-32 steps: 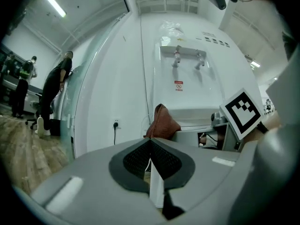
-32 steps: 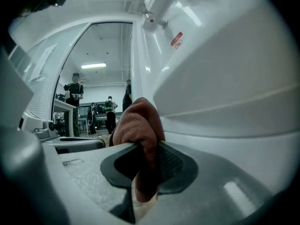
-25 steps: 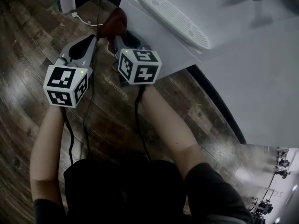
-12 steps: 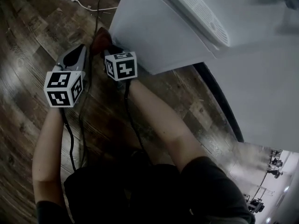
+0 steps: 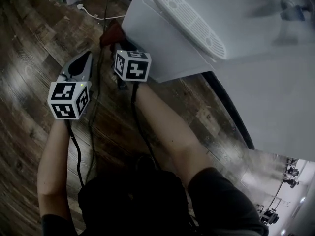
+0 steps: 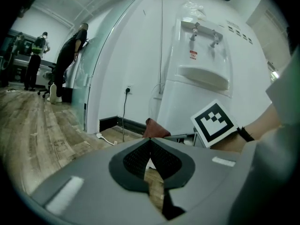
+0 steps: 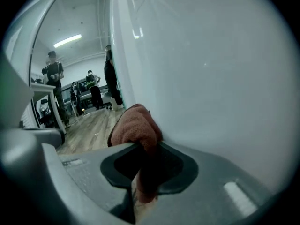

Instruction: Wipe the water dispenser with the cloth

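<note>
**Head view.** The water dispenser (image 5: 157, 48) runs out past the top and right edges, and its taps (image 5: 288, 11) are too blurred to read. The cloth (image 5: 112, 34) shows only as a reddish-brown fold. The rest lies behind the marker cube (image 5: 132, 65) of the right hand-held gripper (image 7: 146, 161), and that cube also covers the gripper's jaws. The person's torso (image 5: 133, 200) is cut by the bottom edge.

**Right gripper view.** The cloth's lower part is buried between the jaws. The people (image 7: 93, 90) behind are too small to detail.

**Left gripper view.** Only a corner of the cloth clears the body of the left hand-held gripper (image 6: 150, 144). The distant figures (image 6: 37, 55) are indistinct.
</note>
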`<state>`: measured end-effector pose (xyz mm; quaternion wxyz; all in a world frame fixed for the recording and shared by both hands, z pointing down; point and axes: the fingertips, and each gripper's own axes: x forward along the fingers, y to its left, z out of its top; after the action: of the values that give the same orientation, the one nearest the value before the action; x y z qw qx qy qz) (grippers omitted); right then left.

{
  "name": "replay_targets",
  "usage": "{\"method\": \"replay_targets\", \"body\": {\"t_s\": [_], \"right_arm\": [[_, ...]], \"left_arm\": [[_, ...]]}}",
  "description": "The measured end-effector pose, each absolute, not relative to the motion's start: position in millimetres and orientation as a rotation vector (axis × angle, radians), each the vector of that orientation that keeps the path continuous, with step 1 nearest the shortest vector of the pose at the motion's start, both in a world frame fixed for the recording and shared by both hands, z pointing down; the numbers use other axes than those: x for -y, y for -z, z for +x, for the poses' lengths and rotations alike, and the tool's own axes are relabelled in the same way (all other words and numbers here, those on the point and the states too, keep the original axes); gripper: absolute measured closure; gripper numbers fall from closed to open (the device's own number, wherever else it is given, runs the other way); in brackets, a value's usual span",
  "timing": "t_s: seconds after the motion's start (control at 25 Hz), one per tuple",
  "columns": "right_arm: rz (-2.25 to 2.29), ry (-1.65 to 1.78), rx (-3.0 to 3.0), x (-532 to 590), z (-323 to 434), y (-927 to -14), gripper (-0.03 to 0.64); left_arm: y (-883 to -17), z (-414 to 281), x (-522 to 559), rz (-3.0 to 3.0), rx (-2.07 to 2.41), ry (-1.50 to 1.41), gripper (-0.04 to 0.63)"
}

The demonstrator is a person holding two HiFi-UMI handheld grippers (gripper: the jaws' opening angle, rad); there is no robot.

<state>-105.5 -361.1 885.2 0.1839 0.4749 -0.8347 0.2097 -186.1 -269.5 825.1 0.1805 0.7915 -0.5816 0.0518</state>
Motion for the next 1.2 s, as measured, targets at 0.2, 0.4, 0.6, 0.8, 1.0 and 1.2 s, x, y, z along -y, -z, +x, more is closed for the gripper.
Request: {"method": "replay_targets", "body": {"t_s": [0.2, 0.4, 0.6, 0.8, 1.0, 1.2], "right_arm": [[1.481, -0.765, 2.356, 346.2, -96.7, -803.6, 0.549], [1.548, -0.806, 2.369, 337.4, -97.1, -713.1, 0.549], [1.580, -0.809, 2.398, 336.2, -104.7, -627.2, 0.549], [1.665, -0.833, 2.404, 331.1, -106.0, -553.6, 0.549], [1.721, -0.822, 2.407, 334.1, -106.1, -479.0, 0.549], [1.804, -0.897, 2.436, 333.2, -103.8, -403.2, 0.549]], "left_arm": [[-751.3, -184.8, 258.3, 2.258, 1.613, -0.185, 0.577], [-662.3, -185.5, 256.6, 2.270, 1.617, -0.129, 0.577], [-574.1, -186.7, 249.8, 2.328, 1.588, -0.107, 0.577], [-500.0, -189.5, 237.6, 2.370, 1.571, -0.084, 0.577], [-434.1, -192.5, 236.2, 2.400, 1.552, -0.110, 0.577], [-373.5, -195.4, 235.7, 2.413, 1.535, -0.082, 0.577]]}}
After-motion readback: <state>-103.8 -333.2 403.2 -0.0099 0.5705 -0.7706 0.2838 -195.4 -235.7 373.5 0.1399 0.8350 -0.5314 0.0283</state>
